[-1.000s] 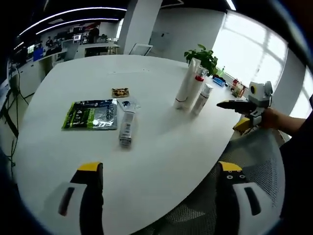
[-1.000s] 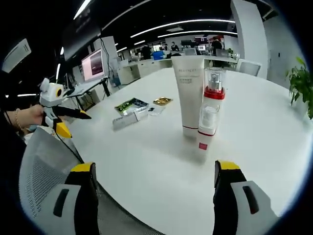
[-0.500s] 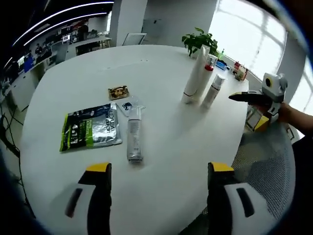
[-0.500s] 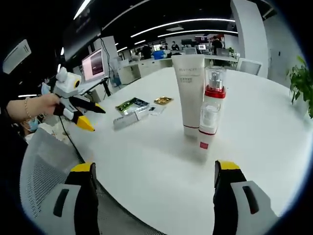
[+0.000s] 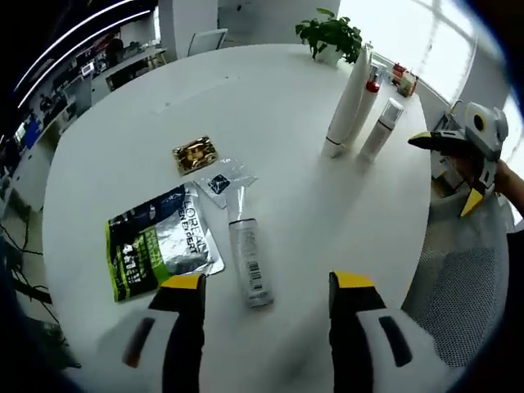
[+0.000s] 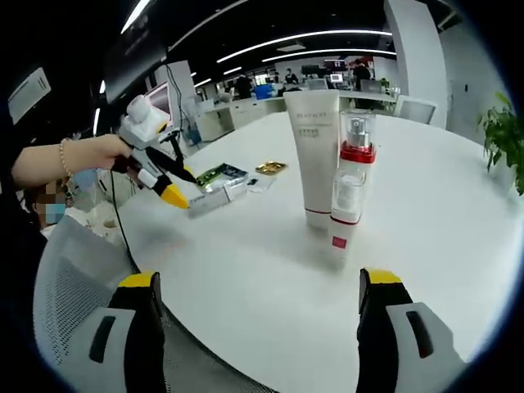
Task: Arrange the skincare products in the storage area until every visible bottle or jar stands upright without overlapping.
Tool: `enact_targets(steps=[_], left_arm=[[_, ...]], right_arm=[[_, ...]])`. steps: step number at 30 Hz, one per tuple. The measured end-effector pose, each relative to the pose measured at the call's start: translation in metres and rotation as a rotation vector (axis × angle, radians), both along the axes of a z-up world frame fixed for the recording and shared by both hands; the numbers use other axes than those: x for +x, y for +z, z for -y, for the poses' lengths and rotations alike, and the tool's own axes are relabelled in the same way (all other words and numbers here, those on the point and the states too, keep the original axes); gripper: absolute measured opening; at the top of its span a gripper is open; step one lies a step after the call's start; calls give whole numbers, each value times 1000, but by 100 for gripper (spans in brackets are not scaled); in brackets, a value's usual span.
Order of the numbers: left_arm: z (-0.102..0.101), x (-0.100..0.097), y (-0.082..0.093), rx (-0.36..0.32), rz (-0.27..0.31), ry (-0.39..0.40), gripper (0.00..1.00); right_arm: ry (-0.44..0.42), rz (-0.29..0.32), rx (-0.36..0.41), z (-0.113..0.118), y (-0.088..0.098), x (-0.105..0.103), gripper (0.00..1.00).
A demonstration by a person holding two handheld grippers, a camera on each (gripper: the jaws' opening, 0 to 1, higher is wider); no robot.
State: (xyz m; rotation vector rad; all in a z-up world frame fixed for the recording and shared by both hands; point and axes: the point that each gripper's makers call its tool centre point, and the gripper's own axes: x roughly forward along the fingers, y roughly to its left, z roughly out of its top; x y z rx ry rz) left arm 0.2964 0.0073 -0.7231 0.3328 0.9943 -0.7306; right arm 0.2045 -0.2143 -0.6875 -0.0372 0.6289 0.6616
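Note:
A white tube [image 5: 248, 259] lies flat on the round white table [image 5: 278, 98], its near end showing between the spread jaws of my open left gripper [image 5: 268, 286]. In the right gripper view the left gripper [image 6: 174, 196] hovers by that tube [image 6: 214, 199], held by a hand. Far right on the table, a tall white tube [image 5: 348, 102], a red-collared pump bottle [image 5: 372, 86] and a small capped bottle [image 5: 382, 129] stand upright together. My open right gripper [image 6: 260, 282] faces the tall tube [image 6: 318, 160], the pump bottle [image 6: 357, 147] and the small bottle [image 6: 342, 225] from a short way off, holding nothing.
A green foil sachet [image 5: 160, 241], a small clear sachet [image 5: 221, 178] and a gold sachet [image 5: 195, 153] lie flat near the tube. A potted plant [image 5: 330, 33] stands at the table's far edge. A mesh chair [image 6: 78, 278] sits by the near edge. The right gripper [image 5: 458, 143] hangs off the table's right side.
My left gripper has moved forward and down over the table, closing on the lying tube. The right gripper and the standing bottles have stayed put.

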Motion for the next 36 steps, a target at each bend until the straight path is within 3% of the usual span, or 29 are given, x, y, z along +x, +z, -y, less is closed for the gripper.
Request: enact_targets(steps=[20,28,36], left_arm=[[-2,21,-31,175,-69,-84,40],[1,13,-36,217,-99,-118,32],[5,10,-41,244,-115,-144,31]], right_arm=[[-18,-5,-2,3,-2,1,100],[-19,-10,-6,4,-2,2,100],[-21,-13,-4,5,-3,2,98]])
